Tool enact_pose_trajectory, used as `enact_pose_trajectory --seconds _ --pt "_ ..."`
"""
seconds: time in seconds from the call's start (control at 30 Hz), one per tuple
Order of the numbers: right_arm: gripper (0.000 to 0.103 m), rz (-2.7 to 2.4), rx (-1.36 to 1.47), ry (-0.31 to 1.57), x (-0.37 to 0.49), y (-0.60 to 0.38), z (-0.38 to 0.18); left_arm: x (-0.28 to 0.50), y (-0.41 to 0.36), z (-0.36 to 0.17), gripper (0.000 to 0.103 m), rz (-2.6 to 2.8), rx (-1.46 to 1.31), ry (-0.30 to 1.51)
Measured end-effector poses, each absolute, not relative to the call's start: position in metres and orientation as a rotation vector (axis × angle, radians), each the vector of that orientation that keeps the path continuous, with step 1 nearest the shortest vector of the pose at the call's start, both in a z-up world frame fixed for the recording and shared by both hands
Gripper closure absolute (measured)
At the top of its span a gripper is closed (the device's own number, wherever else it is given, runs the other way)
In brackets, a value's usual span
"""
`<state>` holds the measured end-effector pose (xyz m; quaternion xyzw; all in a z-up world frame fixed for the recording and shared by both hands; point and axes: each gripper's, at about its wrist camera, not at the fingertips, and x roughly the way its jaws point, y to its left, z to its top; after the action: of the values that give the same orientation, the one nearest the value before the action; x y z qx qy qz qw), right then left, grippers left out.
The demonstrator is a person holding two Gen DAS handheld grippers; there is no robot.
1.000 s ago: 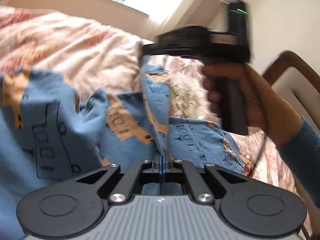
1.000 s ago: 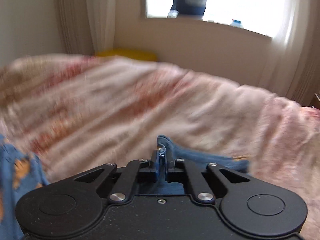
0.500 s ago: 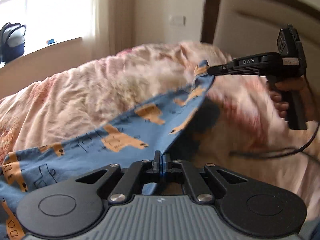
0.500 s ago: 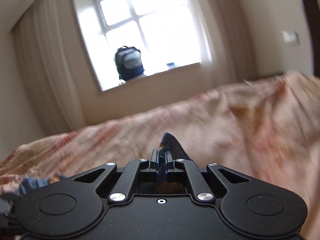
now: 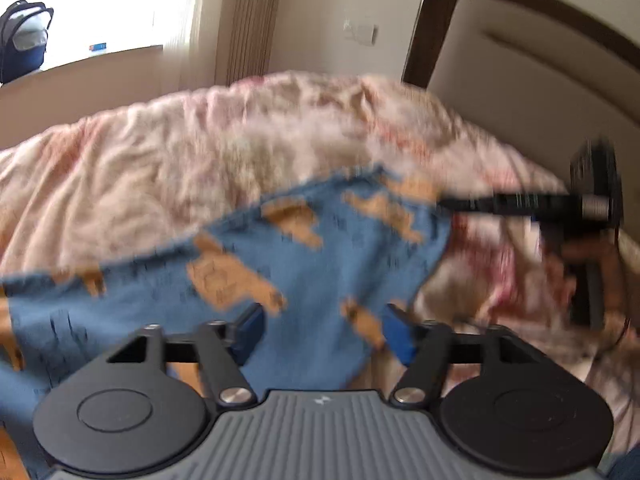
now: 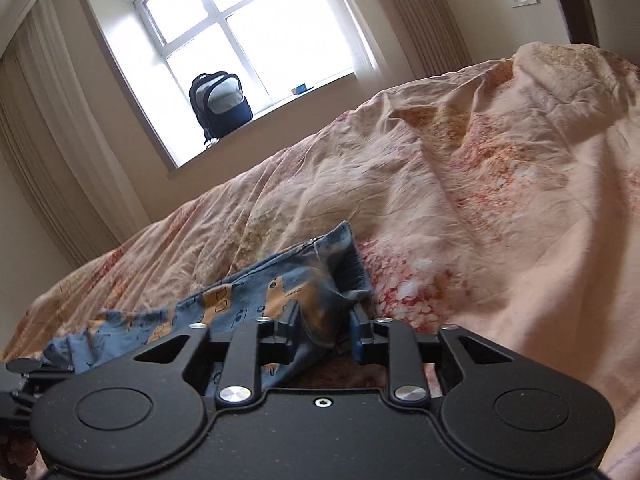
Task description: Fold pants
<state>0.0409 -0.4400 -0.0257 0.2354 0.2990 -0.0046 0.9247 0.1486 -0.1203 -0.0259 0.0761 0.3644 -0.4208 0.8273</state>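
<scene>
Left wrist view: we see our left gripper [image 5: 322,330] with its jaws standing wide apart, having just been opening; the blue pants [image 5: 280,264] with orange print lie spread on the pink floral bedspread [image 5: 160,160], and their cloth runs between the blue pads [image 5: 252,332] without being pinched. At the far right edge of the pants we see our right gripper [image 5: 444,202], blurred, reaching in from the right beside the padded headboard [image 5: 520,80]. In the right wrist view that right gripper [image 6: 326,330] has just been opening as well; its jaws stand partly apart, with a bunched corner of the pants [image 6: 312,276] lying loose between them, resting on the bedspread [image 6: 480,200]. Beyond the bed we make out a window [image 6: 248,32] and a dark backpack [image 6: 220,104] on its sill
</scene>
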Motion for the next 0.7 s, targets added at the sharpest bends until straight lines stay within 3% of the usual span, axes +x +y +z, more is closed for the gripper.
enact_pose_trajectory --seconds 0.07,0.27,0.57,0.7 --pt "0.059 -0.009 0.498 0.614 0.035 -0.443 -0.029 0.166 -0.132 -0.018 0.03 -0.901 0.155 0.75" --pt "0.058 -0.039 0.535 0.61 0.033 -0.446 -0.037 0.228 -0.207 -0.016 0.032 -0.971 0.145 0.722" --pt "0.067 -0.071 0.489 0.603 0.037 -0.445 -0.035 0.268 -0.281 -0.051 0.057 -1.048 0.215 0.82" --pt "0.072 -0.068 0.441 0.613 0.039 -0.441 -0.036 0.266 -0.287 -0.053 0.075 -1.095 0.247 0.858"
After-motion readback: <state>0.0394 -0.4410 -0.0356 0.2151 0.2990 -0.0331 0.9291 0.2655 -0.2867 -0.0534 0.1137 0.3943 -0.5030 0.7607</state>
